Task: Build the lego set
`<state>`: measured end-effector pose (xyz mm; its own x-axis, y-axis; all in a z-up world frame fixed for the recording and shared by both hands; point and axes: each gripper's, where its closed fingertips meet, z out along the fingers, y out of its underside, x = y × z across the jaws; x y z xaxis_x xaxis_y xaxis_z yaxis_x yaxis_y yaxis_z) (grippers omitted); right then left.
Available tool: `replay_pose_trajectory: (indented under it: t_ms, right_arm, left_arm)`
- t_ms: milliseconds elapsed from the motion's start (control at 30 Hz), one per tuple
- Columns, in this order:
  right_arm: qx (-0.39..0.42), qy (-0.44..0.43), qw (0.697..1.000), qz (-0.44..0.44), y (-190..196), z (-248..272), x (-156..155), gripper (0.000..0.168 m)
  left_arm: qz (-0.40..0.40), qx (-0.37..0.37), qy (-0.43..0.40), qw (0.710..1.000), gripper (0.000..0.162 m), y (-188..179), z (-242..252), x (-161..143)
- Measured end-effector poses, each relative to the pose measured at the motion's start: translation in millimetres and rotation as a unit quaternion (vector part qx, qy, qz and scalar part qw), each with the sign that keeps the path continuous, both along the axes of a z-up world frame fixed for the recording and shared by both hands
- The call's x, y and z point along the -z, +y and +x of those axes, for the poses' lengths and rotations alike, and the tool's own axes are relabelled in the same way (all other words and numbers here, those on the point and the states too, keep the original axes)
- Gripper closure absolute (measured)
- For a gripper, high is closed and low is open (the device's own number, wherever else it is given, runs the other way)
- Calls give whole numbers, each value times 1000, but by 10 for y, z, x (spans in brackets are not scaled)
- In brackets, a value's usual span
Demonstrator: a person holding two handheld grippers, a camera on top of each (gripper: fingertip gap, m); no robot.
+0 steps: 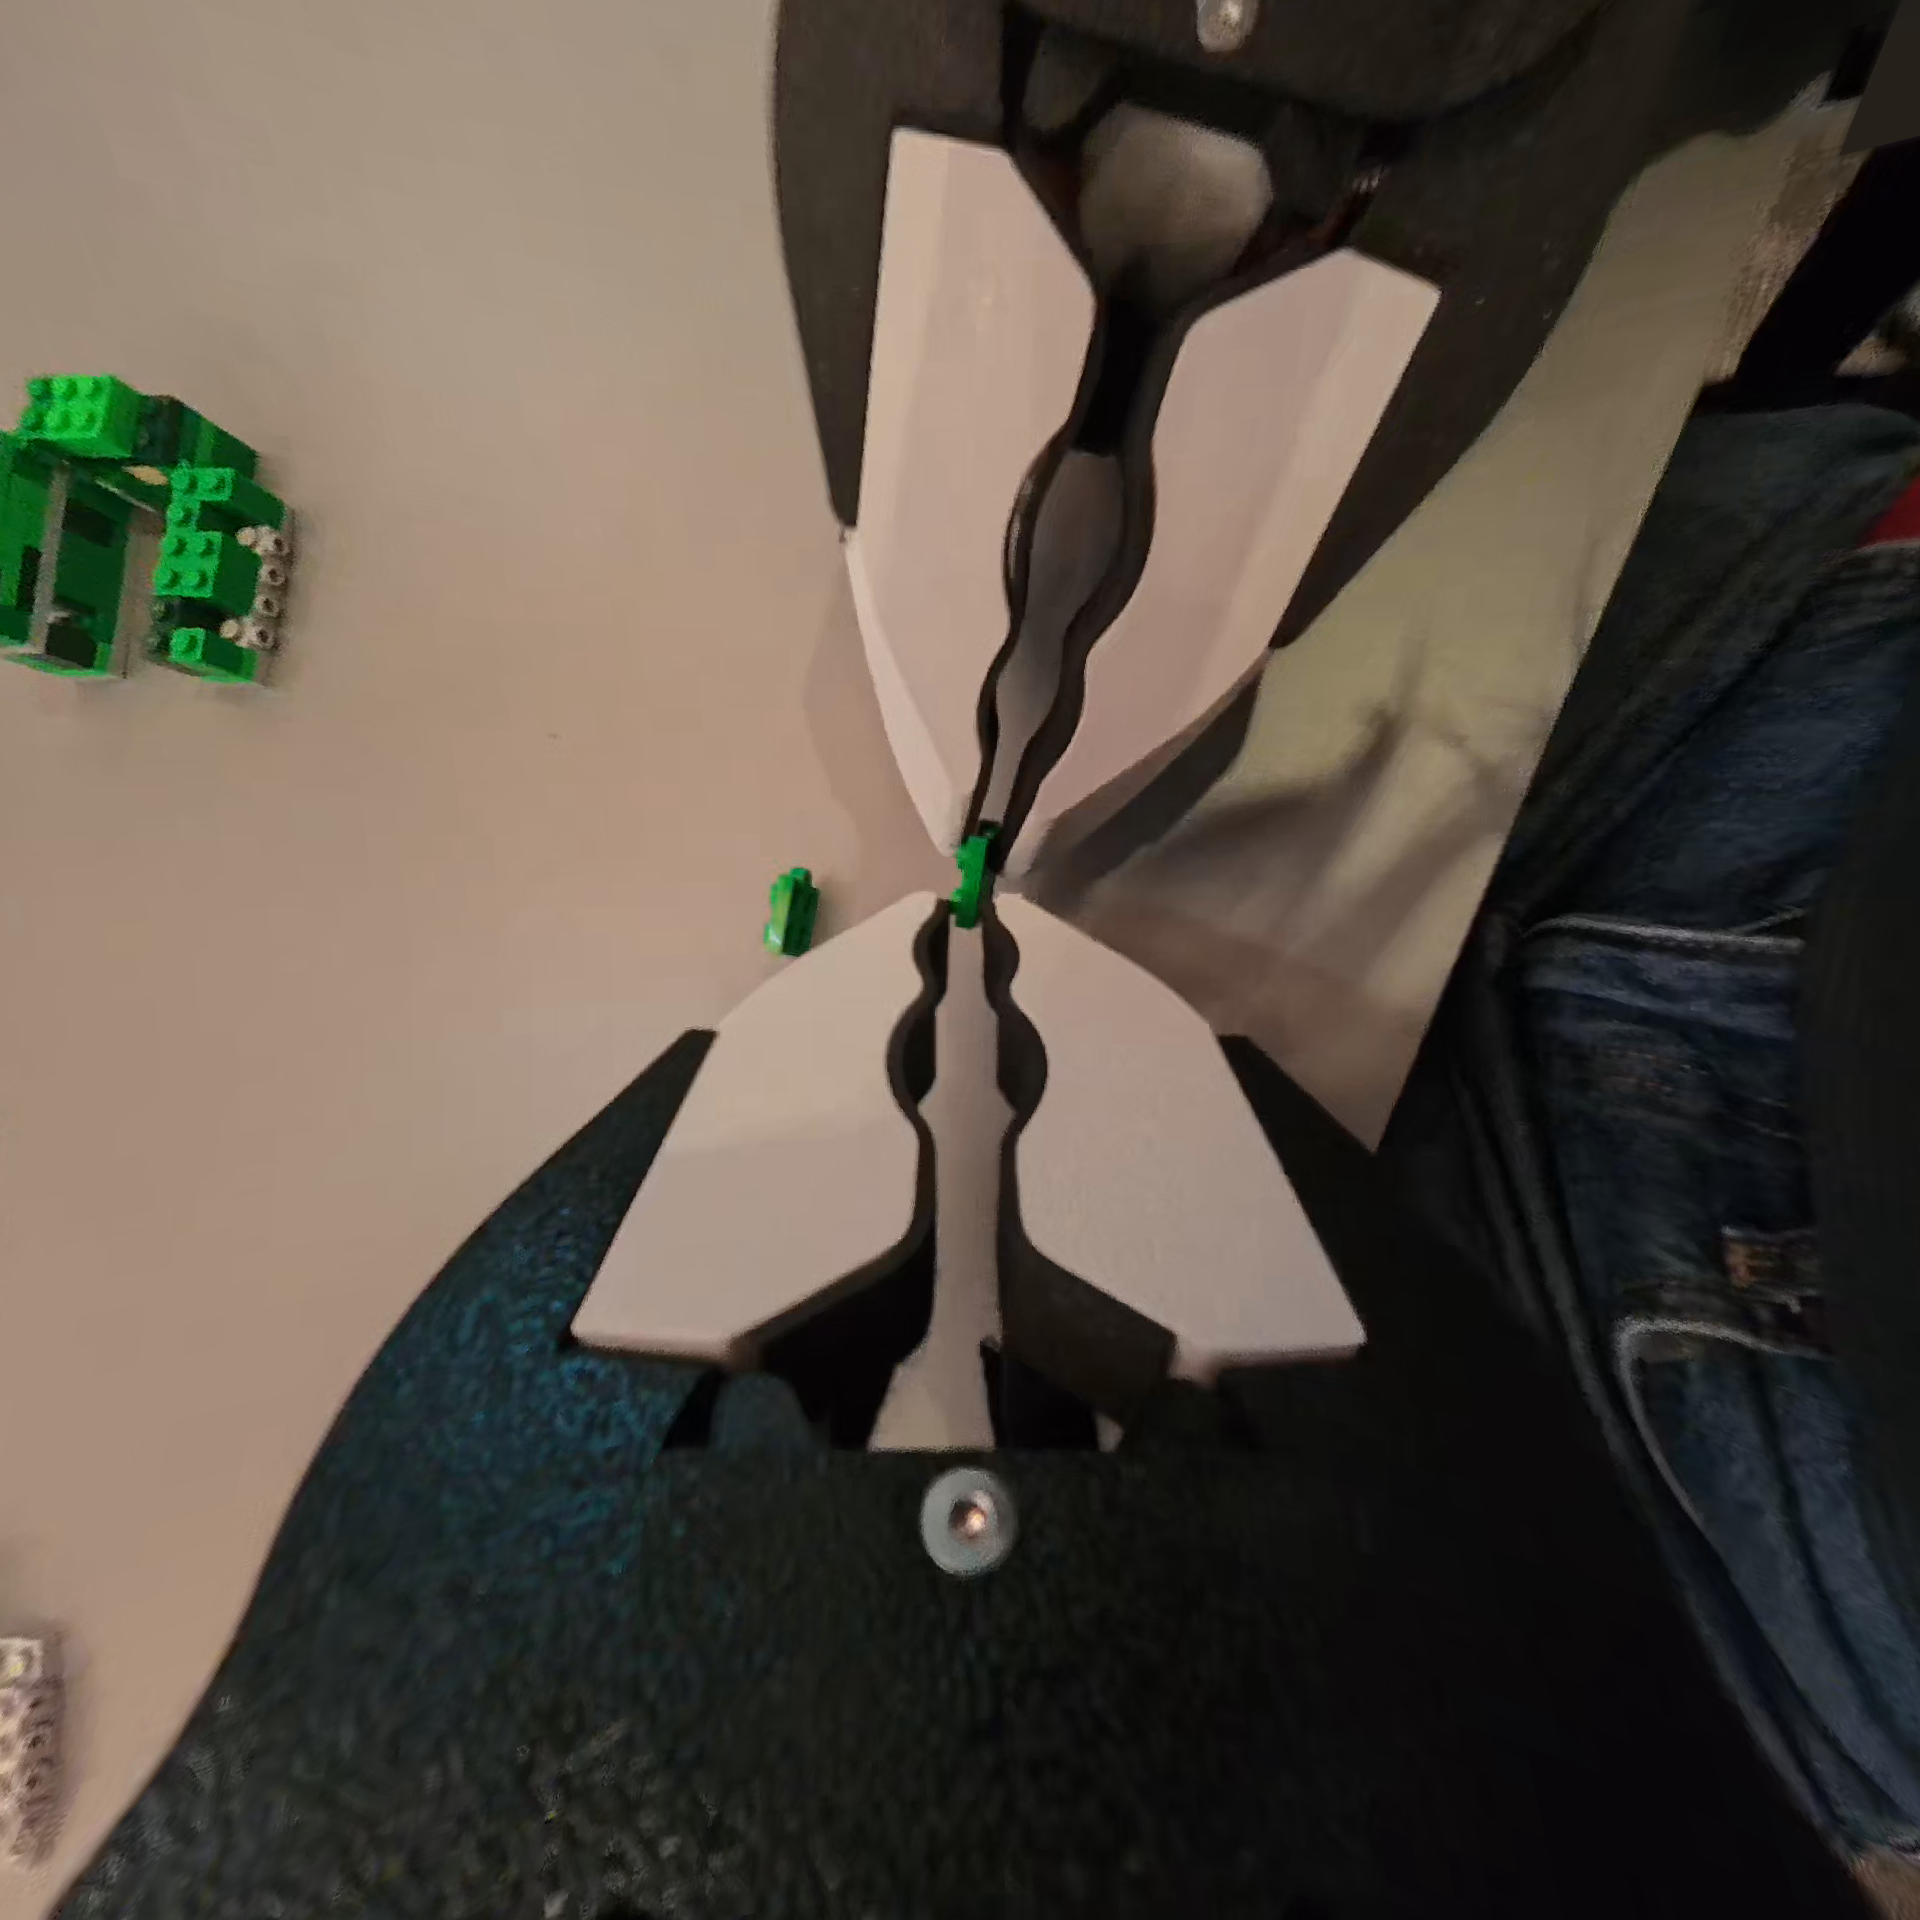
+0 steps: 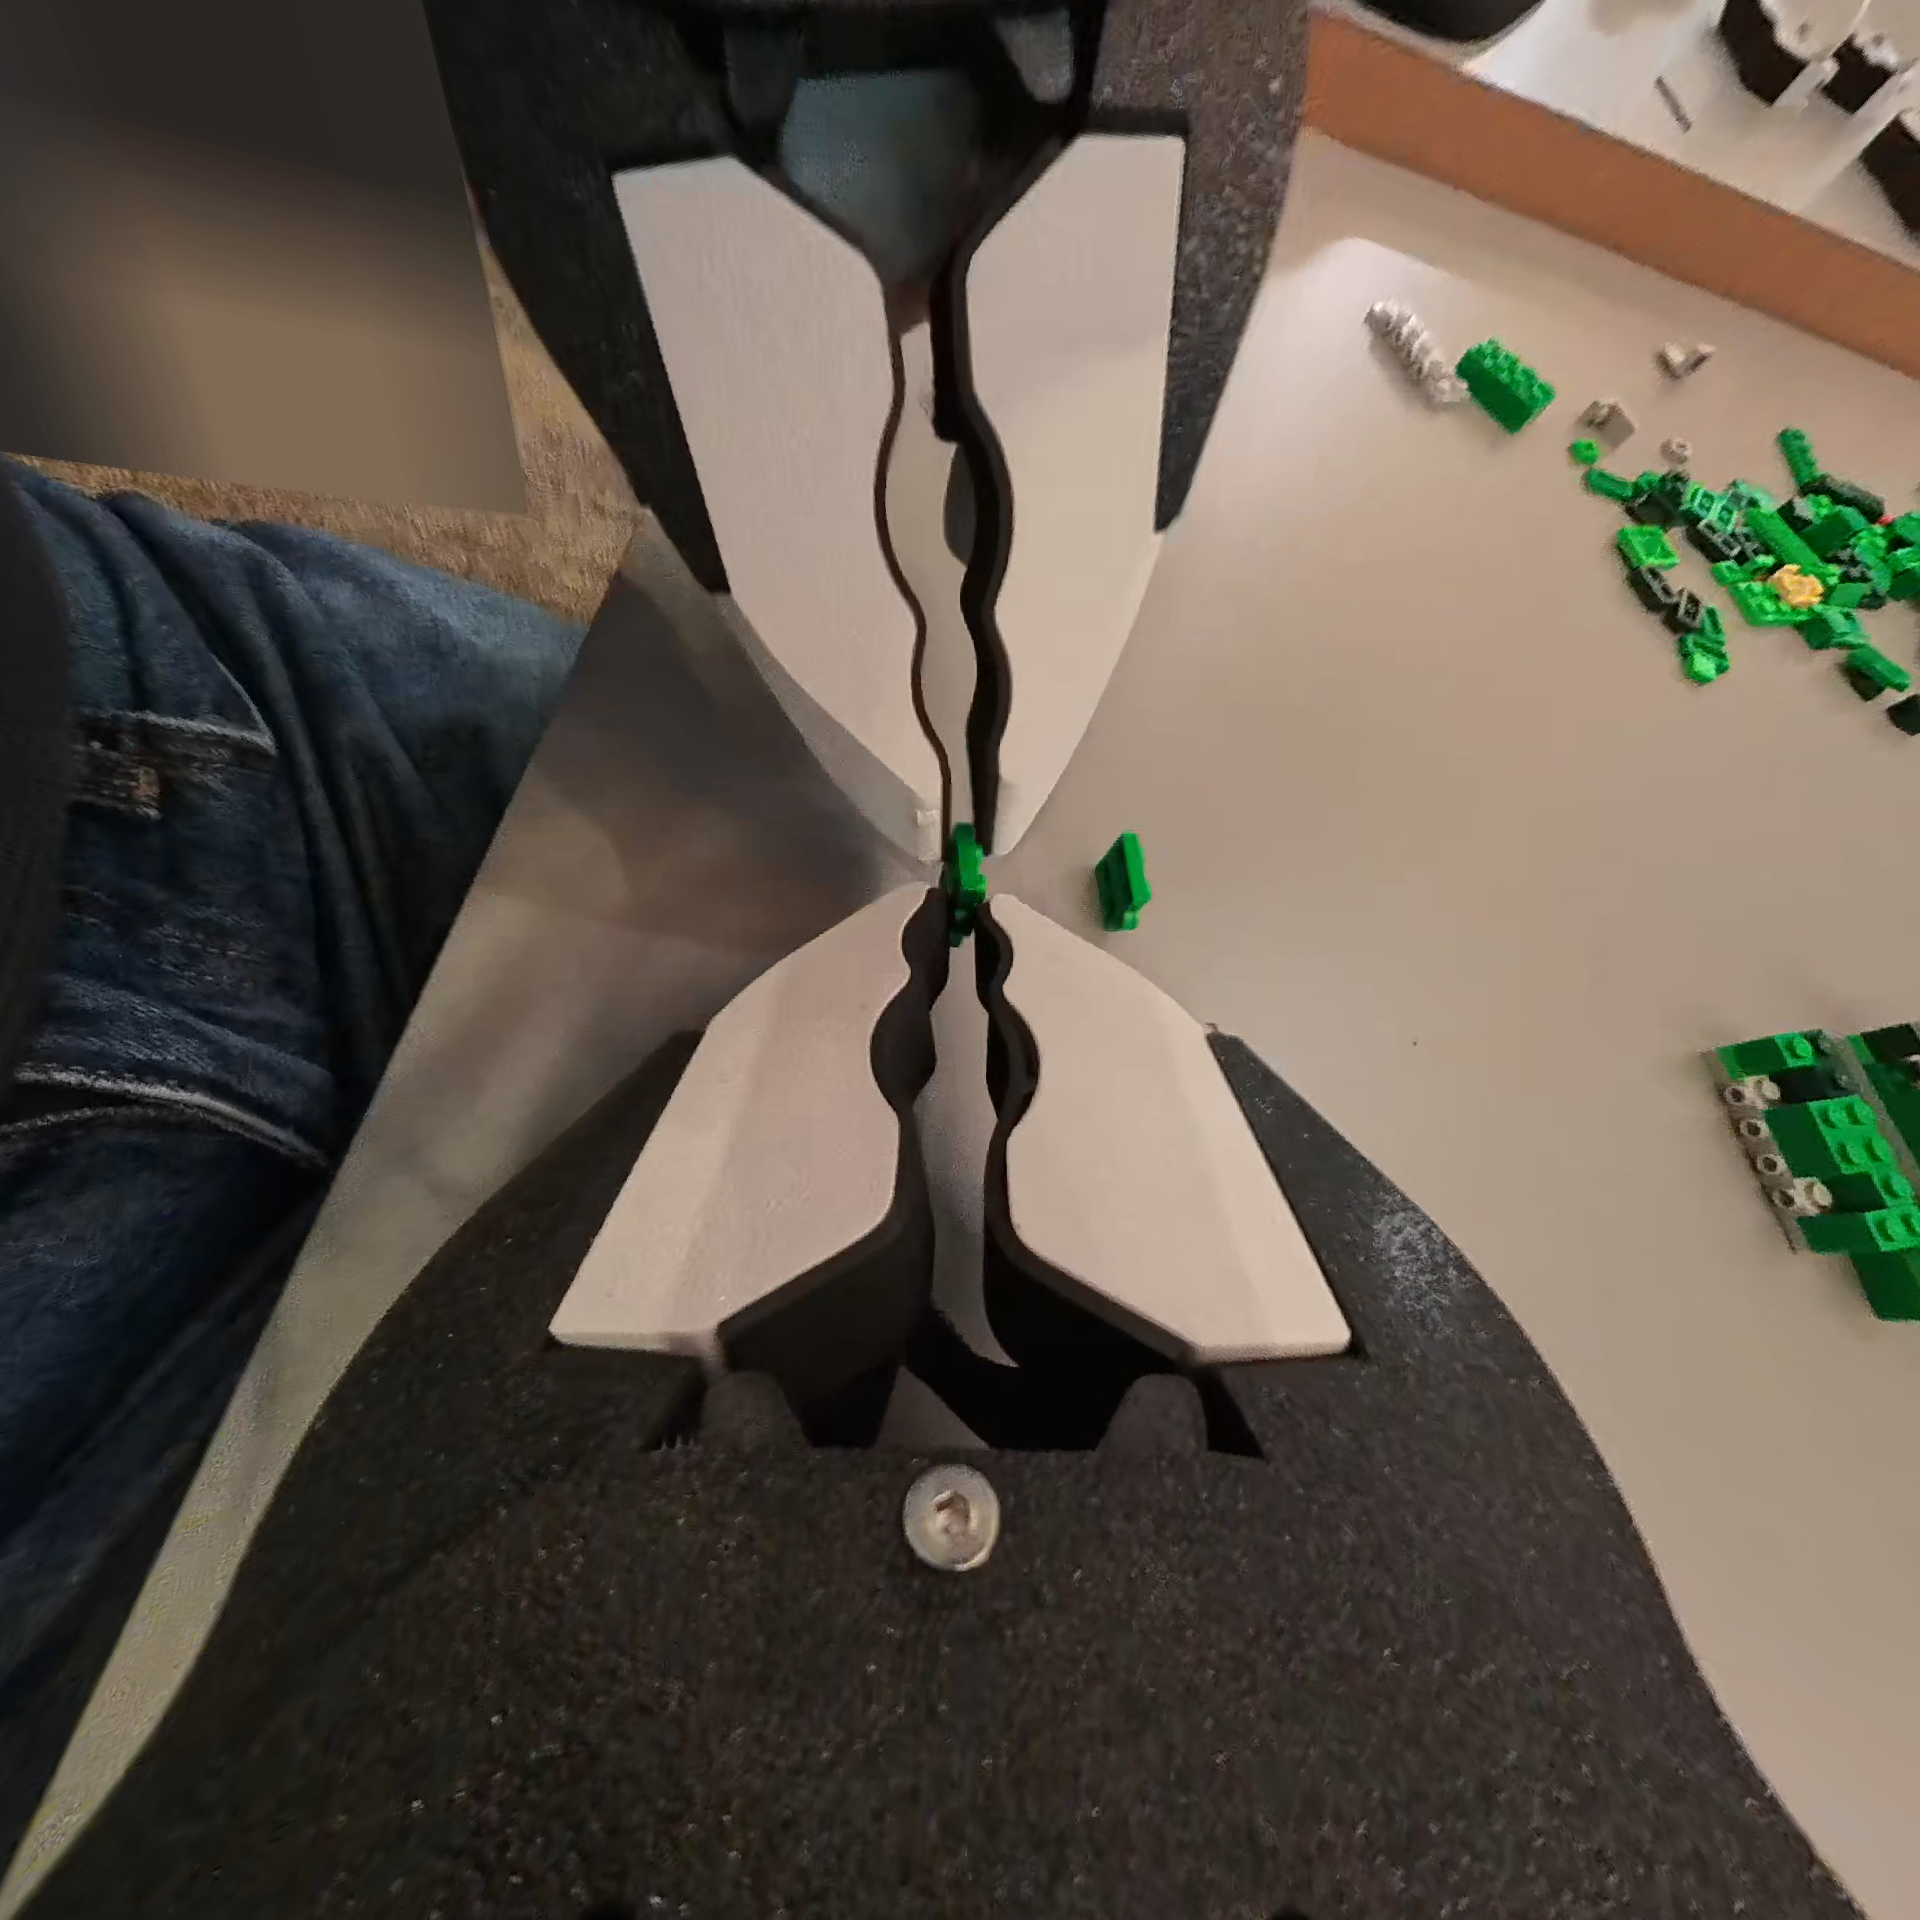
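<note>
My two grippers meet tip to tip above the table's near edge. Between them is a small green lego piece [image 1: 975, 871], also seen in the right wrist view [image 2: 962, 878]. My left gripper [image 1: 964, 916] is shut on its lower end. My right gripper [image 2: 962, 920] is shut on the other end and shows at the top of the left wrist view [image 1: 1000, 826]. A second small green brick [image 1: 792, 912] lies loose on the table beside the tips, also in the right wrist view [image 2: 1122, 881]. The partly built green model [image 1: 135, 530] stands farther off [image 2: 1839, 1164].
A pile of loose green pieces [image 2: 1787, 561] and a green brick with grey parts [image 2: 1501, 384] lie at the far side of the beige table [image 2: 1403, 831]. More grey parts [image 1: 26, 1725] lie at the left edge. A person's jeans [image 1: 1683, 935] are close by the table edge. My left and right fingertips are right by each other. Left tips and right tips are each some 25 cm from the partly built green model [image 1: 135, 530].
</note>
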<state>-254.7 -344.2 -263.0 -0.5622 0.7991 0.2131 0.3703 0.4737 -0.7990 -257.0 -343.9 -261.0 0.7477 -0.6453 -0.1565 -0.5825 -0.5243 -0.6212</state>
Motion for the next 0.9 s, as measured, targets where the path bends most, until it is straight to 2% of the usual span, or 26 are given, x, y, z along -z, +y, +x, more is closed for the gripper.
replay_pose_trajectory:
  t_ms: [33, 100, 133, 200, 300, 567, 900]
  right_arm:
    - [2, 7, 1000, -9, 19, -12, -11, 164]
    - [10, 18, 1000, -15, 86, -44, -30, 164]
    - [10, 24, 1000, -13, 111, -62, -44, 164]
    - [7, 6, 1000, -3, 145, -86, 8, 164]
    - [-11, -11, 1000, 4, 107, -124, 55, 164]
    - [-34, -40, 998, 16, 77, -167, 145, 164]
    - [-37, -34, 998, 25, 96, -167, 141, 164]
  left_arm:
    - [6, -9, -16, 1000, 150, 7, -21, -28]
    - [33, -29, -41, 998, 128, 43, -114, -95]
    - [48, -36, -51, 997, 126, 62, -169, -122]
    - [59, -42, -65, 995, 129, 72, -250, -136]
    - [54, -17, -68, 996, 145, 36, -245, -87]
    - [58, 27, -11, 998, 160, 63, -184, 98]
    - [51, 23, -4, 998, 160, 84, -190, 118]
